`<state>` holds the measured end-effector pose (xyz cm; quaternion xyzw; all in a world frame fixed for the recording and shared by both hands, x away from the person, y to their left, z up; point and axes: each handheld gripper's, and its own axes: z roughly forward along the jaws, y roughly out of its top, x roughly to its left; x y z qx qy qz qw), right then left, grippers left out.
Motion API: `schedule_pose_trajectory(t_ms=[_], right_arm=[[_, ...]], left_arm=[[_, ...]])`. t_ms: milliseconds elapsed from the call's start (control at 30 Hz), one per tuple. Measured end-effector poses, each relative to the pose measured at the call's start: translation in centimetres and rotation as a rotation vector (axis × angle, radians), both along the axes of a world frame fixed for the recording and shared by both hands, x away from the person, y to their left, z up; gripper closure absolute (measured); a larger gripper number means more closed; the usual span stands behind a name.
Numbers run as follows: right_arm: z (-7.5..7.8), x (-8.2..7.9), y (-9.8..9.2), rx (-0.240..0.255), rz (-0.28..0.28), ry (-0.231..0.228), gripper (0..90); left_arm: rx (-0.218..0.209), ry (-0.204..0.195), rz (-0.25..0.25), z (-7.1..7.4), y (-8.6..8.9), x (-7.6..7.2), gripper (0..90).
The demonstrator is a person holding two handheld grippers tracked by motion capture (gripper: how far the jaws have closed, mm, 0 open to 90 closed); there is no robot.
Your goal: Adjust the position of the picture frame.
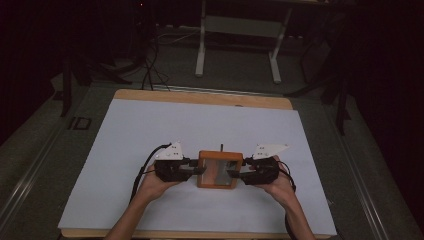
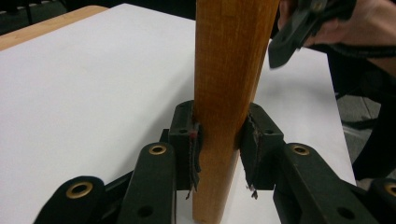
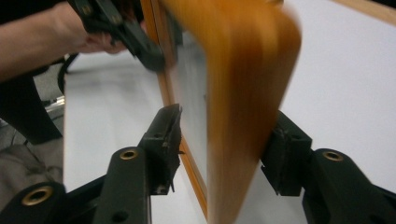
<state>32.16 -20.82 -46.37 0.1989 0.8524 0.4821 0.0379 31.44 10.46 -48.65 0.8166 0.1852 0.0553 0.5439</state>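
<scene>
High view: we've got a small wooden-framed panel (image 1: 219, 169) — looks like a mirror or glazed picture frame, we can't tell which — sitting near the front middle of the white sheet (image 1: 150, 130) that covers the table (image 1: 200, 97). The left gripper (image 1: 196, 170) meets its left edge, the right gripper (image 1: 233, 174) its right edge, a hand behind each. A short dark stub sticks out past the frame's far edge; too small to identify.

Left gripper view: jaws are clamped on the frame's wooden edge (image 2: 224, 93), both pads pressed against the wood, one on each face. The grip looks solid. The right gripper (image 2: 299, 28) sits farther off at the upper right, blurred.

Right gripper view: the frame's edge (image 3: 243, 116) runs up between the jaws, motion-blurred. The right-hand pad seems at or very near the wood; the left-hand pad stands clearly off the glazed face, with a gap showing. So we read this gripper as open around the frame, not gripping yet. The left gripper (image 3: 154, 56) shows at the far edge.

Status, our judgement: the job looks like a two-handed pick-up or repositioning of the frame. One side secured, the other straddled but not clamped — what's left is closing the right jaws, then lifting. Whether the frame rests flat or is already tipped up, we can't tell for sure.
</scene>
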Motion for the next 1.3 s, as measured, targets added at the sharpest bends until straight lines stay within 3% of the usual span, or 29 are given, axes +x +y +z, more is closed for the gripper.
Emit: schedule_pose_trajectory(t_ms=[133,267,467,767,867,1233,1300], right_arm=[[-1.2,0.3,-0.7,0.005,-0.014,0.024,62.7],[-1.5,0.5,-0.9,0.028,-0.022,0.023,63.8],[-1.7,0.9,-0.7,0.061,-0.054,0.063,63.9],[-2.2,2.4,0.9,0.128,-0.089,0.175,63.8],[-2.3,2.8,1.2,0.149,-0.102,0.202,63.9],[-2.8,3.8,1.3,0.183,-0.134,0.331,66.1],[-2.8,3.8,1.3,0.186,-0.137,0.342,66.2]], left_arm=[[-0.022,0.010,0.017,-0.2,0.0,0.1,68.7],[-0.033,0.021,0.044,-0.3,0.1,0.2,68.6],[-0.052,0.069,0.077,-0.3,0.5,0.7,68.6],[-0.115,0.147,0.144,-0.5,2.4,1.5,68.5],[-0.134,0.191,0.165,-0.8,2.7,1.9,68.4],[-0.156,0.298,0.226,-1.3,3.1,2.7,68.6],[-0.155,0.301,0.232,-1.3,3.1,2.7,68.5]])
